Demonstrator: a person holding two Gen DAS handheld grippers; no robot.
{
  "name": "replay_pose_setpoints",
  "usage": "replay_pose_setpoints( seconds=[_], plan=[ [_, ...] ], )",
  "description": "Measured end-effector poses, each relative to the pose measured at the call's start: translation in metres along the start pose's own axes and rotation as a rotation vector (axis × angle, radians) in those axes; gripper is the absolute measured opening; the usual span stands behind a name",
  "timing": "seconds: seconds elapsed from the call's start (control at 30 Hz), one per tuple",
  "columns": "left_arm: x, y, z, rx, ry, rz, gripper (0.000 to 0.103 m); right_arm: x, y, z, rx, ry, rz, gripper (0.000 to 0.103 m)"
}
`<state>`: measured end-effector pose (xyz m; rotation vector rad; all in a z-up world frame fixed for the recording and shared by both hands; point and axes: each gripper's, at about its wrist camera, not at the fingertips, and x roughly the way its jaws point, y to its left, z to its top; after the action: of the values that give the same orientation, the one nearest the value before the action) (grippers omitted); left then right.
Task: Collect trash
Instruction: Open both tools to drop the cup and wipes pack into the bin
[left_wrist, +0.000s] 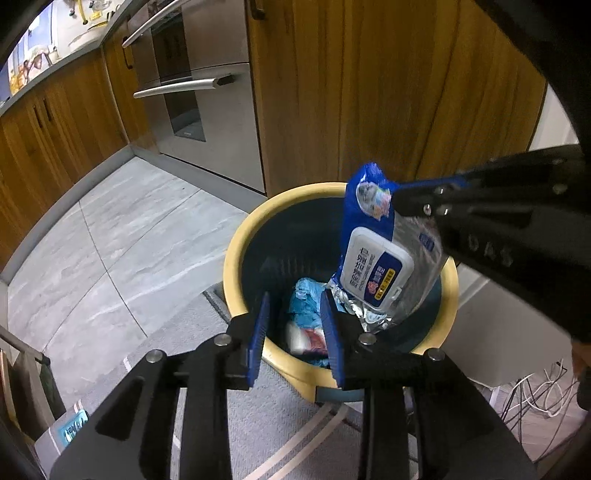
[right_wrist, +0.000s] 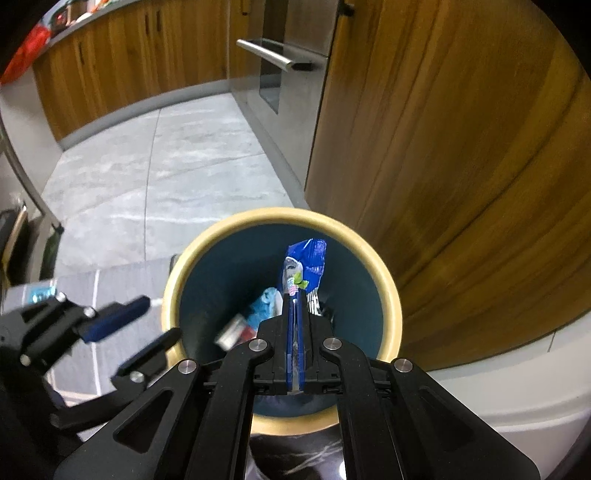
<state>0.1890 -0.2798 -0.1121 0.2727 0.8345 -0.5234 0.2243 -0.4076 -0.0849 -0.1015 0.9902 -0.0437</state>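
A round bin with a cream rim (left_wrist: 236, 254) and dark blue inside stands on the floor by a wooden cabinet; it also shows in the right wrist view (right_wrist: 391, 295). Crumpled blue trash (left_wrist: 306, 306) and a white-red wrapper (left_wrist: 306, 339) lie in it. My right gripper (right_wrist: 294, 325) is shut on a blue and silver wet-wipe pack (left_wrist: 380, 251), which hangs over the bin's mouth; the pack shows edge-on in the right wrist view (right_wrist: 308, 262). My left gripper (left_wrist: 295, 332) is open and empty just above the bin's near rim, and it shows in the right wrist view (right_wrist: 136, 328).
Wooden cabinets (left_wrist: 369, 92) and a steel oven (left_wrist: 199, 92) stand behind the bin. Grey tile floor (left_wrist: 122, 236) lies to the left, a grey rug (left_wrist: 266, 424) under the bin. White cables (left_wrist: 535, 398) lie at right. A white curved base (right_wrist: 517, 369) is beside the bin.
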Motion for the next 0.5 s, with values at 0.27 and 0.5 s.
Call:
replay_pose_setpoints(
  seconds=[0.27,0.5],
  plan=[
    [-0.020,0.017,-0.004,-0.048,-0.015,0.004,0.037,-0.003,0.002,0.002,-0.006,-0.012,-0.002,0.015],
    [-0.048,0.041,-0.016,-0.092,-0.028,0.049,0.043,-0.021,0.010,0.008,-0.006,-0.080,0.040,0.039]
  ],
)
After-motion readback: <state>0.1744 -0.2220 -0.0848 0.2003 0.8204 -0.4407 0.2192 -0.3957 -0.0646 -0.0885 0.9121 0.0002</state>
